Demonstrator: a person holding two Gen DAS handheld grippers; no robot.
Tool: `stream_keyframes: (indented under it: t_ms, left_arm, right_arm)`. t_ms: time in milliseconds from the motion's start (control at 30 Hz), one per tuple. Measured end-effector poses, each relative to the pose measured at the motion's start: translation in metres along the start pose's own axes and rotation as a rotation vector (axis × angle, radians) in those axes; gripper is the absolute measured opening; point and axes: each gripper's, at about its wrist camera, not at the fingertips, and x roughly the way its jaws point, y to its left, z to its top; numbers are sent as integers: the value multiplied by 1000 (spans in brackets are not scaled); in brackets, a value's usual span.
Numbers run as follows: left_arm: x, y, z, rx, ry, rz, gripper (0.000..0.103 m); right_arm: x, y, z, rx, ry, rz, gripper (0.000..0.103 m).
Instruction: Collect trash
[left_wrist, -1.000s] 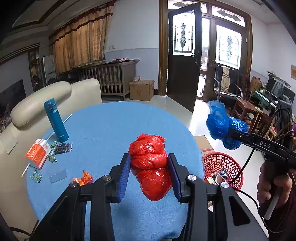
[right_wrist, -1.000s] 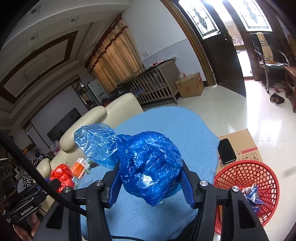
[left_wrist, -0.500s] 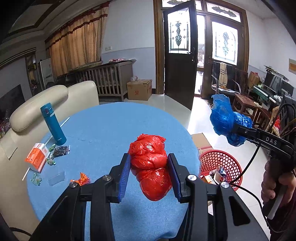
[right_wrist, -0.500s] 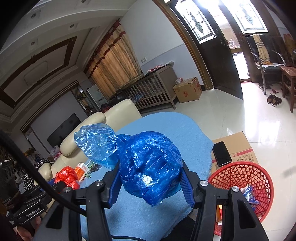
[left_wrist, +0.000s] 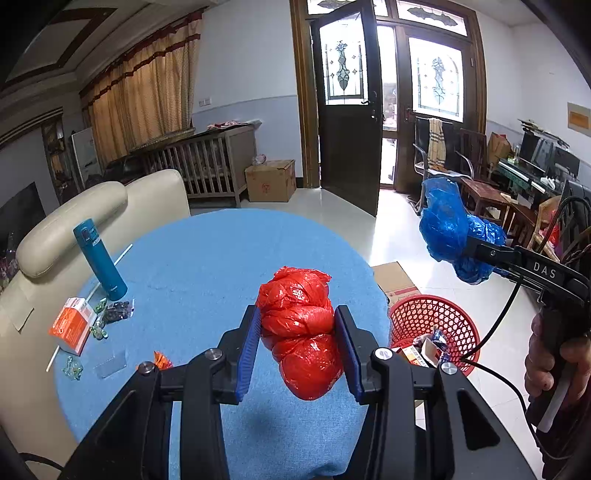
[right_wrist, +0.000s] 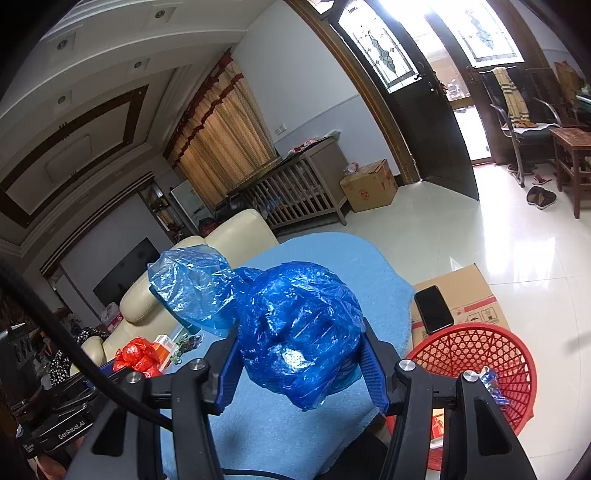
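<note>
The left gripper (left_wrist: 297, 349) clamps a red bag (left_wrist: 301, 332) above the table's (left_wrist: 207, 258) near edge; the right gripper (right_wrist: 299, 363) clamps a blue bag (right_wrist: 295, 325) near the table's right edge. Carry each bag over the red basket (right_wrist: 491, 354) on the floor by that edge, then let go low, so neither catches the rim.

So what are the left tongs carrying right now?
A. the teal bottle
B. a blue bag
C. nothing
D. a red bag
D: the left tongs are clamped on a bunched red bag, held above the blue table; the blue bag sits in the right tongs.
</note>
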Motion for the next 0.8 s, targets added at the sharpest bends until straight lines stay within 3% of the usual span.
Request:
stream_keyframes:
  t_ms: [800]
  left_arm:
    - [3, -25, 5, 74, -6, 6, 43]
  right_arm:
    - [-27, -11, 1, 37, -24, -11, 59]
